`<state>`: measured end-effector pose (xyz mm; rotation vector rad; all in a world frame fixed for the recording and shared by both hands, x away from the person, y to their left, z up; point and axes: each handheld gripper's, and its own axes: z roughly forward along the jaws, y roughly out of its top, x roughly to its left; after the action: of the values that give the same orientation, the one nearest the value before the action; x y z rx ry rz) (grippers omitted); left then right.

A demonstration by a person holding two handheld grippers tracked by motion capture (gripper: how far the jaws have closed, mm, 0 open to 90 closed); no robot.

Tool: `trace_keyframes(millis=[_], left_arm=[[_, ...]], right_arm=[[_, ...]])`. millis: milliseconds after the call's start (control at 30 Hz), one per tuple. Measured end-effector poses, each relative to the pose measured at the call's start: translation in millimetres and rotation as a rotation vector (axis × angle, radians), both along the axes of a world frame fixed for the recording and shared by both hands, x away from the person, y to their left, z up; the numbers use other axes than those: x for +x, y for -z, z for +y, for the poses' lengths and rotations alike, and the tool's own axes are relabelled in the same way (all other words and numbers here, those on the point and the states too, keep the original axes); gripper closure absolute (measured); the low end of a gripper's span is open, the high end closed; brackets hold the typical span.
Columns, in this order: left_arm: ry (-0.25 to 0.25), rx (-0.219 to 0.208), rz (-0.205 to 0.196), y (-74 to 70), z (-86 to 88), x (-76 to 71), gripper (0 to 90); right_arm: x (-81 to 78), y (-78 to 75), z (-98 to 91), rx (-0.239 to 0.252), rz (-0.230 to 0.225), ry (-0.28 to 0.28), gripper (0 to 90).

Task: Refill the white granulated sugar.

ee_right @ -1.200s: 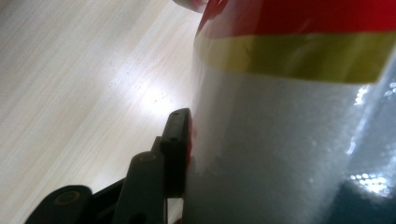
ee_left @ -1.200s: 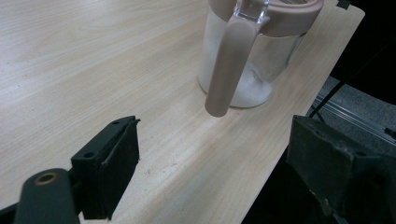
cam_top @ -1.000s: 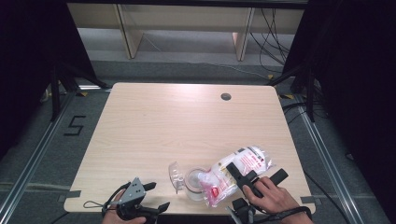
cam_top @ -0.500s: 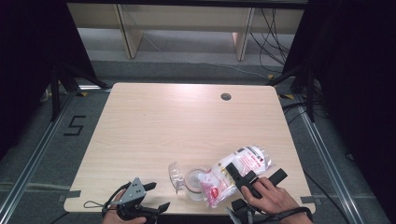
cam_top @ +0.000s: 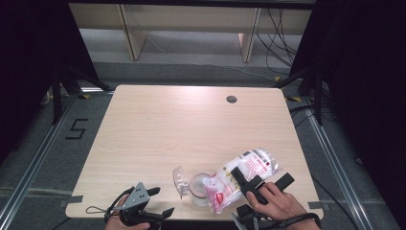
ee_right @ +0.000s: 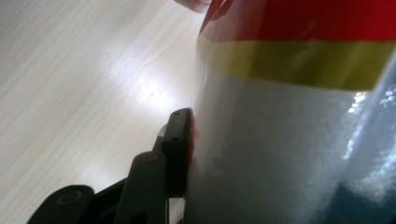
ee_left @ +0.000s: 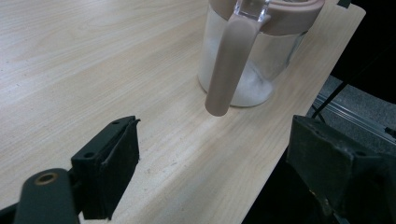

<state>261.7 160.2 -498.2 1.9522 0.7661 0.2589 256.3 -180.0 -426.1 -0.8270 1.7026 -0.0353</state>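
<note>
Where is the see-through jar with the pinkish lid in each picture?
High view: the clear glass jar with the pinkish lid sits near the table's front edge, beside the white-and-red plastic bag.
Left gripper view: top middle.
Right gripper view: hidden behind the bag.
Shared landmark: the pale wooden table.
</note>
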Motion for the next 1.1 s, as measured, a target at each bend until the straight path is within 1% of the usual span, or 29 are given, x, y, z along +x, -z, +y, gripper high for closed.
trace_keyframes(millis=[33,67,100,133,167,200,267,400,433,467,500,567,633,667,700,733,800,833,867,933,967,1033,1067,1100], left_arm=[[0.002,0.001,-0.001,-0.1,0.0,0.1,16.5],[-0.011,-0.006,0.013,0.0,-0.7,-1.0,16.5],[-0.010,-0.013,0.010,0.4,-0.9,-0.9,16.5],[-0.011,-0.007,0.012,-0.1,-0.5,-1.1,16.5],[0.002,0.001,-0.002,-0.2,0.2,0.1,16.5],[0.000,-0.001,0.000,-0.1,0.3,0.0,16.5],[0.000,-0.001,-0.001,-0.2,0.3,0.0,16.5],[0.000,-0.001,-0.001,-0.4,0.2,0.0,16.5],[-0.012,-0.008,0.012,-0.3,-0.2,-1.0,16.5],[-0.012,-0.008,0.011,-0.4,0.1,-0.8,16.5],[-0.013,-0.019,0.009,0.0,-0.3,-0.5,16.5],[-0.013,-0.018,0.008,-0.1,-0.1,-0.5,16.5],[-0.015,-0.028,0.007,0.2,-0.8,-0.9,16.5],[-0.015,-0.020,0.008,-0.4,-0.5,-1.1,16.5],[-0.002,-0.018,-0.009,-0.2,0.0,0.2,16.5],[-0.004,-0.019,-0.006,-0.2,0.0,0.0,16.5],[0.000,-0.003,-0.005,-0.7,1.1,0.3,16.5],[-0.003,-0.018,-0.006,-0.1,0.1,0.2,16.5],[-0.003,-0.018,-0.007,-0.2,0.0,0.0,16.5],[-0.003,-0.012,-0.005,-0.5,0.1,0.0,16.5],[-0.004,-0.019,-0.006,0.0,-0.2,-0.1,16.5],[-0.004,-0.013,-0.005,-0.6,0.1,-0.3,16.5],[-0.002,0.000,-0.006,-1.1,0.9,-0.2,16.5],[-0.005,-0.008,-0.005,-0.9,0.3,-0.4,16.5]], right_arm=[[0.1,0.4,0.0,-0.001,0.003,0.000,63.4],[0.4,1.3,0.1,0.001,0.004,0.000,63.4],[0.9,2.1,0.3,0.004,0.005,0.001,63.5],[1.0,1.4,0.6,-0.015,0.004,0.003,63.5],[1.1,1.9,0.6,-0.011,0.006,0.002,63.5],[1.7,2.0,1.0,-0.011,0.011,0.003,63.5],[0.9,1.7,1.5,-0.016,0.002,-0.001,63.5],[0.8,1.5,2.5,-0.017,0.005,-0.004,63.6],[0.9,1.7,2.8,-0.016,0.004,-0.005,63.6],[1.0,1.7,2.9,-0.020,0.003,-0.010,63.6],[1.1,1.7,2.9,-0.019,0.005,-0.010,63.6],[1.1,2.4,3.0,-0.009,0.006,-0.007,63.7],[1.1,1.4,3.4,-0.015,0.008,-0.006,63.7],[1.2,1.4,3.4,-0.013,0.007,-0.007,63.7],[1.1,1.3,3.4,-0.015,0.008,-0.005,63.7],[1.0,1.3,3.5,-0.018,0.008,-0.003,63.7],[0.9,1.3,3.5,-0.017,0.007,-0.005,63.8],[1.0,1.2,3.5,-0.016,0.009,-0.005,63.8],[1.2,1.1,3.4,-0.012,0.007,-0.007,63.9],[1.0,1.3,3.1,-0.015,0.007,-0.005,63.9],[1.0,1.3,3.1,-0.017,0.009,-0.002,64.0],[1.5,1.4,2.6,-0.012,0.011,-0.002,64.2],[1.7,0.8,2.6,-0.024,0.009,-0.006,64.2],[1.7,1.1,2.5,-0.022,0.009,-0.005,64.2]])
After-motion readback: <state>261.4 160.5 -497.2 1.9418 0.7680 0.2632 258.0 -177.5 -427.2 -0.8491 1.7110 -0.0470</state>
